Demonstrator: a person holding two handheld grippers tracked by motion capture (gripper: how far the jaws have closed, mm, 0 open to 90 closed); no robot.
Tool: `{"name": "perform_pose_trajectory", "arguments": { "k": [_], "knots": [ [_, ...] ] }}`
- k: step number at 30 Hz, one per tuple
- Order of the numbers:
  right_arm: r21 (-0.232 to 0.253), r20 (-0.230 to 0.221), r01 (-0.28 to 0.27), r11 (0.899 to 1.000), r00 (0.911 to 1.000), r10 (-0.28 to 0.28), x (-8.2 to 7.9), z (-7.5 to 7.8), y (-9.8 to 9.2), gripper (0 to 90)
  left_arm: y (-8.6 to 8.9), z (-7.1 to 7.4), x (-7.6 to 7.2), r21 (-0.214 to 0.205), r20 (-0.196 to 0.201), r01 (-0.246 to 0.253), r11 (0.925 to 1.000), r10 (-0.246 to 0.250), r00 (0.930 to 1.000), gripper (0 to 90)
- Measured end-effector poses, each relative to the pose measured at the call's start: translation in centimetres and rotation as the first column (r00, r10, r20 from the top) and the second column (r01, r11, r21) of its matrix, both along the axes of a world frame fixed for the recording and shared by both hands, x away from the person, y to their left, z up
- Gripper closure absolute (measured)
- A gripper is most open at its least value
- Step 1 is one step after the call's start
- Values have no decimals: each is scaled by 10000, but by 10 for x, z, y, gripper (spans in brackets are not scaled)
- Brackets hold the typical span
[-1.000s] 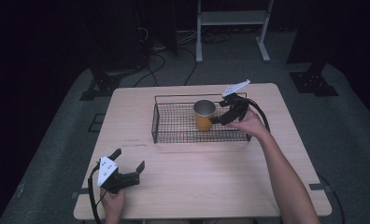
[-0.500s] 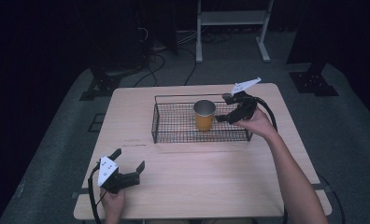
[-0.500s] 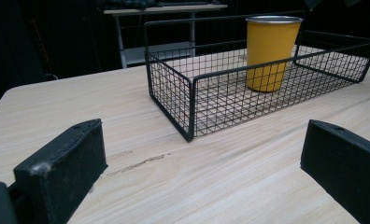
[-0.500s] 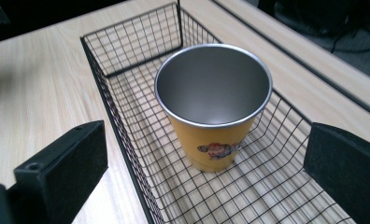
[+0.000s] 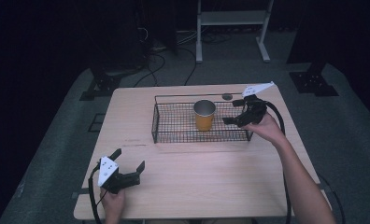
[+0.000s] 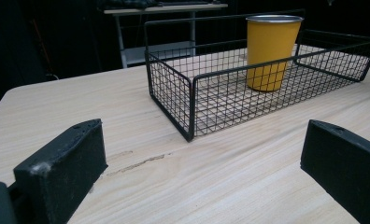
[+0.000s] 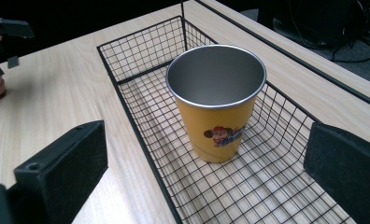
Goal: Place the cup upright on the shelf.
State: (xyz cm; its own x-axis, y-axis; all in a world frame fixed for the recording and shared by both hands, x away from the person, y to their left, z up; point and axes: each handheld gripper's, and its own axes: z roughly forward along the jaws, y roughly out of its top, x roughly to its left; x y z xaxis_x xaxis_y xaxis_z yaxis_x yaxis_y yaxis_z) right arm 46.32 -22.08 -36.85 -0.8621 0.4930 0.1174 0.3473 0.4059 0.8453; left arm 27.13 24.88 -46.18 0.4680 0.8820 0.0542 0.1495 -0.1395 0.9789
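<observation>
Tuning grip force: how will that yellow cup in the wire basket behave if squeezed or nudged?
The yellow cup looks like thin metal, with a shiny steel rim and inside, so probably stiff and light; it seems empty. It is tall and tapers to a narrow base, so a nudge near the rim may tip it. Its smooth coated wall could slip between pads, and the basket mesh floor may let it rock.

dark room, grey carpet floor [image 5: 57, 154], white shelf frame [image 5: 232, 18] behind wooden table [image 5: 211, 172].

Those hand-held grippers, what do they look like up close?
Each is black: the left gripper and right gripper have two blocky, flat-faced jaws, a pale three-cornered plate with dark dots on top, and a black cable trailing off. The forearms show no sleeves.
</observation>
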Motion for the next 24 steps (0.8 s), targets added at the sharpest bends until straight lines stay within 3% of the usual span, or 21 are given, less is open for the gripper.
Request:
{"name": "perform_pose_trajectory", "arguments": {
  "k": [24],
  "knots": [
    [431,-26,-225,9988,9997,227,-25,-7,-15,0,0,0,0,3,-21,-5,10000,5,10000,0]
  ]
}}
